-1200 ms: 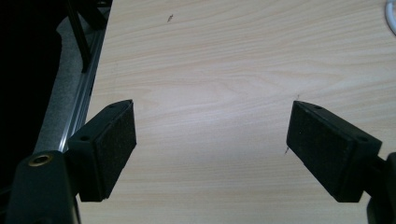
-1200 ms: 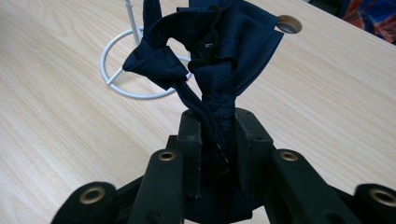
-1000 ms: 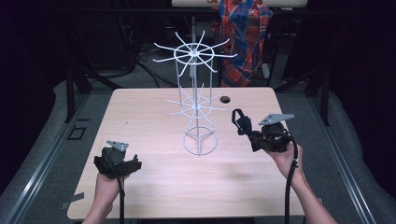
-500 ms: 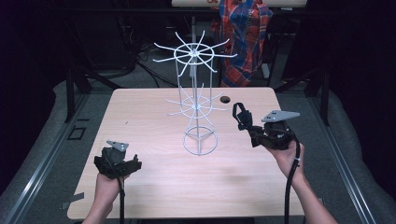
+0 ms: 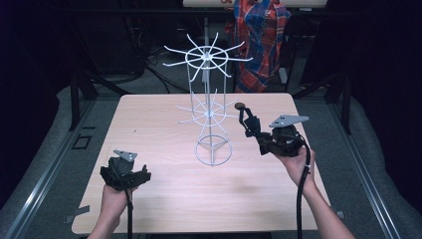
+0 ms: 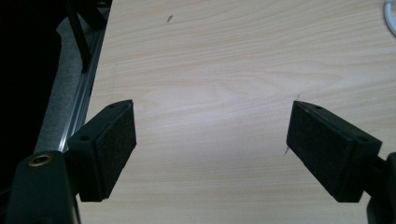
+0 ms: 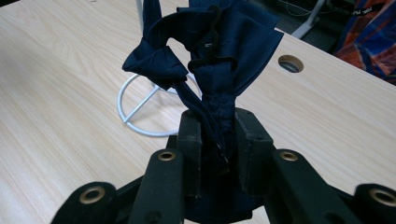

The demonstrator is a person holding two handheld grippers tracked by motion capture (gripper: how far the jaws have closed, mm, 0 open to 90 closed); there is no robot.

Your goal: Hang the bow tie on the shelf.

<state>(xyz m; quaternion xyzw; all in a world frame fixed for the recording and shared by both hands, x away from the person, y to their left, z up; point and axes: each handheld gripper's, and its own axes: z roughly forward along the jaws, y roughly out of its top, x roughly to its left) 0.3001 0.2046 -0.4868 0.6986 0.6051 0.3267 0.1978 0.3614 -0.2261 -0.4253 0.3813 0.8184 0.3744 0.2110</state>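
Between the right tongs (image 7: 212,140), clamped on a bunched dark-blue cloth (image 7: 210,51) that rises from their tips, we keep the grip firm and, we judge, lift toward an arm of the white wire rack (image 5: 208,107) just beside. Our left tongs (image 6: 210,149) stand apart over the bare surface (image 5: 164,199), well apart from the cloth.
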